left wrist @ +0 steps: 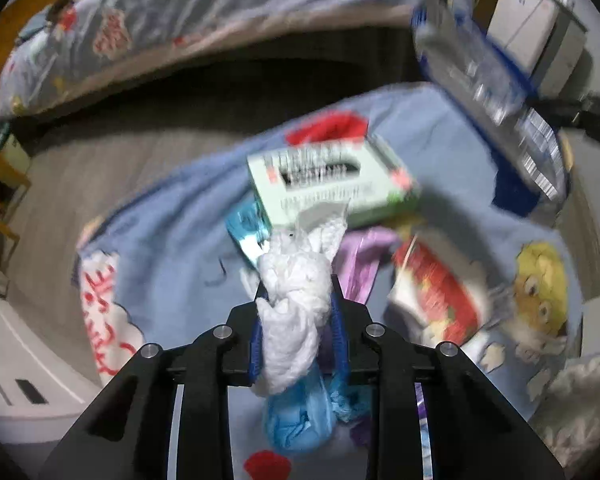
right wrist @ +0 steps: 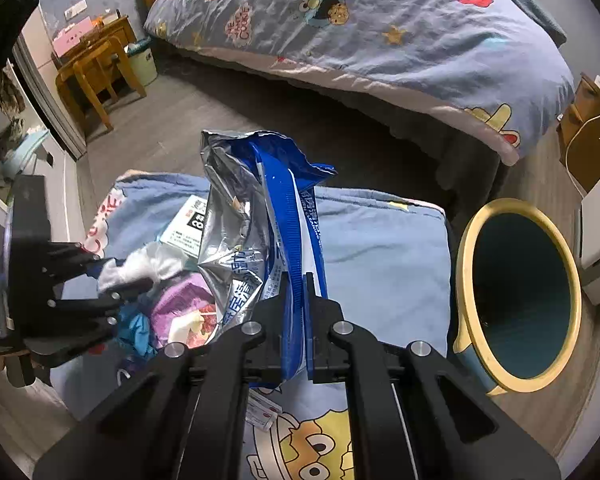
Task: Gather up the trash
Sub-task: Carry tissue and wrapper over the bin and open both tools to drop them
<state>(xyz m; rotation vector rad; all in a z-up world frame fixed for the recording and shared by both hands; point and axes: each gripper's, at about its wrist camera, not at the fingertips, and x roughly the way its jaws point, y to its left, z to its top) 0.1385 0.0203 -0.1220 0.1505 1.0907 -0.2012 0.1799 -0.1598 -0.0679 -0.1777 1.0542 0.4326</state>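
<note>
1. Trash lies in a pile on a blue cartoon-print cushion (right wrist: 380, 248): a green box (left wrist: 332, 184), a purple wrapper (right wrist: 180, 300), a red packet (left wrist: 436, 288) and a blue wad (left wrist: 300, 412).
2. Left claw (left wrist: 298, 300) pinches a white tissue wad (left wrist: 296, 304) over the pile. Right claw (right wrist: 298, 280) is pressed together on a blue and silver bag (right wrist: 252, 216), held up above the cushion.
3. Risk: the tissue is soft and loosely bunched, so part may tear or slip free in the lift.
4. Risk: the bag is tall and floppy and gripped low down, so it could swing, catch the bin (right wrist: 520, 296) rim and fall outside.
5. Risk: the left view is blurred, so I judge the grip there only roughly; the blue wad sits just under the tissue and might drag along.
6. Bin stands open on the floor, just beside the cushion's right edge, and looks empty.
7. Room: a bedroom with grey wood floor (right wrist: 160, 128), a bed (right wrist: 380, 40) under a matching blue duvet behind, and a wooden chair (right wrist: 96, 76) at far left.
</note>
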